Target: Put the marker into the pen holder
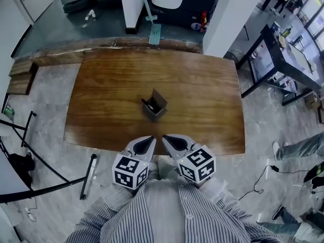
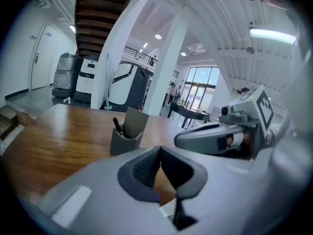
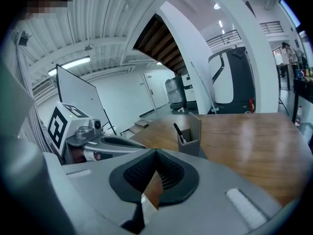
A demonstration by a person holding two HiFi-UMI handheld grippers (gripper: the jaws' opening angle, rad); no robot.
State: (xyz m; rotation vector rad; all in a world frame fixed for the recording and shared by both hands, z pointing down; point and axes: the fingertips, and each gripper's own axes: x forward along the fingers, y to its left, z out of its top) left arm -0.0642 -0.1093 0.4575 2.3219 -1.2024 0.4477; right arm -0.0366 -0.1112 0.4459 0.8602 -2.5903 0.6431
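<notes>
black marker (image 1: 147, 104) sits in pen holder (image 1: 158, 107); left gripper (image 1: 150, 139), right gripper (image 1: 167, 138) pinched together, empty.

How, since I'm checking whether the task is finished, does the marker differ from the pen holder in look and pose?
The marker is black and slim; the pen holder is grey and boxy, with one tall back wall. The marker leans at a tilt, its top poking above the low front rim; the pen holder stands upright on the table. The marker is the thing contained; the pen holder contains it. Both sit together near the table's middle.
</notes>
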